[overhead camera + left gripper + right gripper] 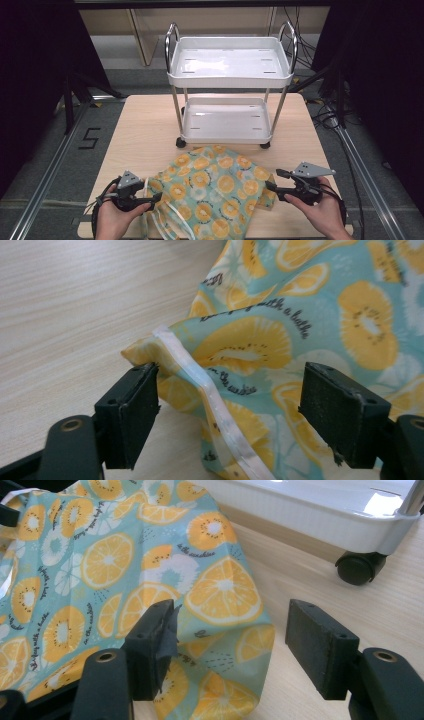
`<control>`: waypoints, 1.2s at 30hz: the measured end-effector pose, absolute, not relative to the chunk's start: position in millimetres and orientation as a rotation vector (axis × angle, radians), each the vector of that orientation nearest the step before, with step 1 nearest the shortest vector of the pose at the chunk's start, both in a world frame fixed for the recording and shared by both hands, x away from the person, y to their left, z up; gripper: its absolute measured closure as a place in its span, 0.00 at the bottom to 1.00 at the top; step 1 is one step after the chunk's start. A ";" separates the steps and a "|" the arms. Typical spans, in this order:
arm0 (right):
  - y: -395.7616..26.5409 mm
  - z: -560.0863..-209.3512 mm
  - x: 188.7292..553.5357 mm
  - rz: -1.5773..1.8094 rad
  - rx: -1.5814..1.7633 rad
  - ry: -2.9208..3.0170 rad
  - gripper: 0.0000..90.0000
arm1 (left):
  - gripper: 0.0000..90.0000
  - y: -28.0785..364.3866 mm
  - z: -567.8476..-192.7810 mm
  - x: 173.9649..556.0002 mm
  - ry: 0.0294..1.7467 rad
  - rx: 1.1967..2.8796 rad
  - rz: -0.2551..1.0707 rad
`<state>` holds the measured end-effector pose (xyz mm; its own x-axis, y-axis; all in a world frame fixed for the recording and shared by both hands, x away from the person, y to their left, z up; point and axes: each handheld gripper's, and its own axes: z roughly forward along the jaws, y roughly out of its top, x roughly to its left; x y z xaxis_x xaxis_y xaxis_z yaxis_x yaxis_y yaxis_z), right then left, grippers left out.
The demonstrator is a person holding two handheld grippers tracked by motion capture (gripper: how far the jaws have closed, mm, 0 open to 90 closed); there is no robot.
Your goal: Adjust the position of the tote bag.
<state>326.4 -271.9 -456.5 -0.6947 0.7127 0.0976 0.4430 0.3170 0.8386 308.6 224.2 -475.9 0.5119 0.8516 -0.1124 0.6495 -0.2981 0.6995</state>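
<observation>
High view: a drawstring bag [212,192] of teal cloth printed with orange and lemon slices lies flat on the wooden tabletop [145,125], just in front of a white two-tier trolley [230,87] that stands on small black castors. White drawstrings [162,220] trail from the bag's left side toward the tabletop's near edge. The left gripper [150,197] sits at the bag's left edge, the right gripper [270,186] at its right edge, each held in a hand.

Left gripper view: the fingers [131,412] stand spread, with a raised fold of the bag [260,345] and its white hem tape [207,392] between them; the left finger touches the cloth, the right one is clear of it.

Right gripper view: the fingers [152,642] are spread over the bag's corner [220,680], not pinching it. A trolley castor [357,567] stands beyond the bag.
</observation>
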 end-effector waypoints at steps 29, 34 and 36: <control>-211.2 -451.7 298.0 1.416 0.611 2.571 0.42 | 0.98 200.2 -474.2 313.4 1.208 2.161 0.236; -208.6 -453.5 296.7 1.394 0.596 2.587 0.42 | 0.98 208.5 -464.0 307.6 1.191 2.097 0.209; -208.2 -452.6 297.5 1.396 0.592 2.599 0.42 | 0.98 210.3 -453.9 302.9 1.174 2.064 0.186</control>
<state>297.5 -208.2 -452.6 -0.9141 0.3999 0.0671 0.2768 0.4943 0.8240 302.9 210.3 -453.9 0.5707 0.7905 -0.2224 0.6828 -0.3062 0.6634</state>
